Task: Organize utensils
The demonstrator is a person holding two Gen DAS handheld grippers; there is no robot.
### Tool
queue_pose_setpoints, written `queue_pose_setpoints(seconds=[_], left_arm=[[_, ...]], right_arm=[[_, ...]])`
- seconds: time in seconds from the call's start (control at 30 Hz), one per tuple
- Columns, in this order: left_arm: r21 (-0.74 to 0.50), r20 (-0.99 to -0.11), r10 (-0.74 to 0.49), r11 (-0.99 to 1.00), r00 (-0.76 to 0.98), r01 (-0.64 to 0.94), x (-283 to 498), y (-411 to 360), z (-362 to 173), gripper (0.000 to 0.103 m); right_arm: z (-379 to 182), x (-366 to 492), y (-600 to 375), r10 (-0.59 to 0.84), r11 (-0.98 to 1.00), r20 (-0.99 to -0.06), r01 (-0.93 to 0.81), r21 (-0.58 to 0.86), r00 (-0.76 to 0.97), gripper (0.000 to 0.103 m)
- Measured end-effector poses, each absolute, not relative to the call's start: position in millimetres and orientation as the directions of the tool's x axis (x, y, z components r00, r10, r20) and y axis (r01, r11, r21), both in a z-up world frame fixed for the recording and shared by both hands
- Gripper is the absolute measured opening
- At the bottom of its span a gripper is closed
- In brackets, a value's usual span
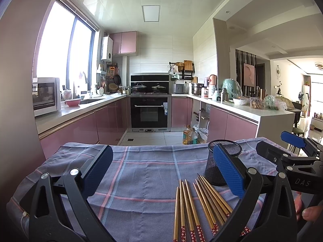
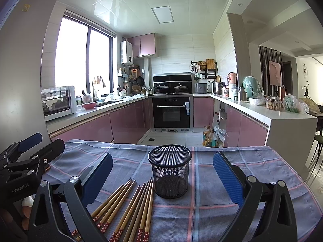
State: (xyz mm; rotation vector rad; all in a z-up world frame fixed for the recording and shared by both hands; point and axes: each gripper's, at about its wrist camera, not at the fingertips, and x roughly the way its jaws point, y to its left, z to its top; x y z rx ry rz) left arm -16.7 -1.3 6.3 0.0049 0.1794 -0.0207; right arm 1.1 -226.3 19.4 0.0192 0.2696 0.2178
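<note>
Left tool (image 1: 162, 173): jaws spread wide, gripping nothing, held low over the near side of the bench. In the right wrist view it shows at the left edge (image 2: 30, 151).

Right tool (image 2: 162, 173): also spread wide and empty, aimed at the mesh cup. In the left wrist view it appears at the right edge (image 1: 282, 147).

Chopsticks (image 2: 129, 207): a loose fan of wooden sticks with red flowered ends, lying flat on the cloth, their tips pointing toward the cup and their patterned ends toward the viewer. They sit between the two tools, nearer the right tool's left finger. Several touch or overlap.

Mesh cup (image 2: 170, 172): black wire holder, upright and empty, just beyond the chopstick tips, near the middle of the bench.

Cloth (image 2: 222, 211): blue plaid with pink lines, draped over the bench (image 1: 50, 171) and rumpled at its edges.

Risk, grasp: the sticks lie close together, so a pinch may catch two or nudge neighbours out of line; thin round sticks may also roll or pivot in flat pads.

Risk, cup: it looks light, so a stick pushed against its rim, or a passing finger, may tip it.

Risk, cloth: a jaw dragging low may bunch the fabric and shift both sticks and cup.

Risk, tools: working close together, the two may collide.
</note>
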Motion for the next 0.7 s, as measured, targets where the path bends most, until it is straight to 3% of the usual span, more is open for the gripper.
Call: queue_pose_setpoints(seconds=[0.7], left_arm=[[0.016, -0.22, -0.019, 1.0, 0.975, 0.023, -12.5, -4.0, 4.3, 0.098]], right_arm=[[13.8, 4.5, -229.6, 0.223, 0.975, -0.277, -0.215, 0.06, 0.934, 0.096]])
